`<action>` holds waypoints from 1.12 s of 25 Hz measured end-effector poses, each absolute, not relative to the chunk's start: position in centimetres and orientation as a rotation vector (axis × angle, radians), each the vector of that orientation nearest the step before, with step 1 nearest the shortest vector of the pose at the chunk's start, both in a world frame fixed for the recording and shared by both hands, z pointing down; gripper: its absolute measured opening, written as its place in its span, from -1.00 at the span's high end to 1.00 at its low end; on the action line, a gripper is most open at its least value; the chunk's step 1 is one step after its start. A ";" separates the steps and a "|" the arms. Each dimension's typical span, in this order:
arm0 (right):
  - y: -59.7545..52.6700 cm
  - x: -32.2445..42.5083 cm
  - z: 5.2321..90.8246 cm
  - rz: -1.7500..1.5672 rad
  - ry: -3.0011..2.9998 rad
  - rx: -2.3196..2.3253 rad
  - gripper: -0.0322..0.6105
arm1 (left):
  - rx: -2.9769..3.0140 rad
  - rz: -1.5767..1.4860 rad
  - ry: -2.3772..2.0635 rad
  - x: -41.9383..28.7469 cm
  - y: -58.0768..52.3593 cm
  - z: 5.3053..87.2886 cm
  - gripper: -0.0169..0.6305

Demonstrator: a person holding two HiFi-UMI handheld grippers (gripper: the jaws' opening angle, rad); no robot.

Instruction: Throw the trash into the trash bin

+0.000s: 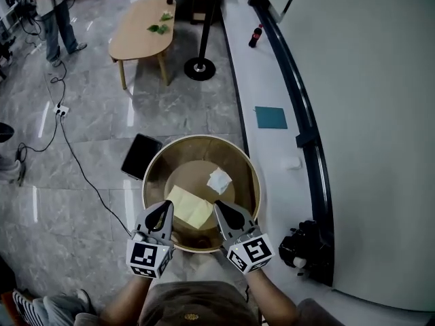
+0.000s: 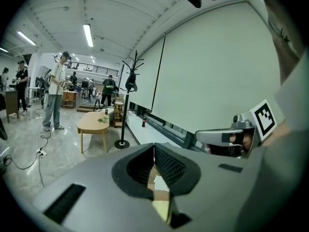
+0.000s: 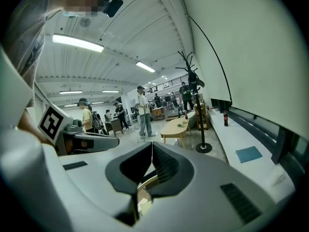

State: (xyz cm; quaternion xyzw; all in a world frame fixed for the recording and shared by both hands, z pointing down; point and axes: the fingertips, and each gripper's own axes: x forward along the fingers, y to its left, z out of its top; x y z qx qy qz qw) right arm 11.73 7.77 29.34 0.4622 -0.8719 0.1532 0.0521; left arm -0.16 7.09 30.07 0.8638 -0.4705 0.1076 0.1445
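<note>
Left gripper (image 1: 164, 209) clenched, nothing between jaws. Right gripper (image 1: 222, 209) likewise clamped on nothing. Both poised at near rim of trash bin (image 1: 204, 139). Yellow paper (image 1: 190, 206) and white crumpled wad (image 1: 219, 180) already lying inside. Trash looks light, soft, floppy; best pinched at raised edge or crease.

A grey marble floor (image 1: 88, 182) holds an oval wooden table (image 1: 136, 41) and coat stand (image 1: 199, 68) beside a white wall (image 1: 380, 114).
</note>
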 end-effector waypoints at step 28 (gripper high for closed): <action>4.5 13.0 46.1 0.646 -2.509 1.479 0.84 | 2.396 0.469 -1.215 3.5 2.4 51.5 0.19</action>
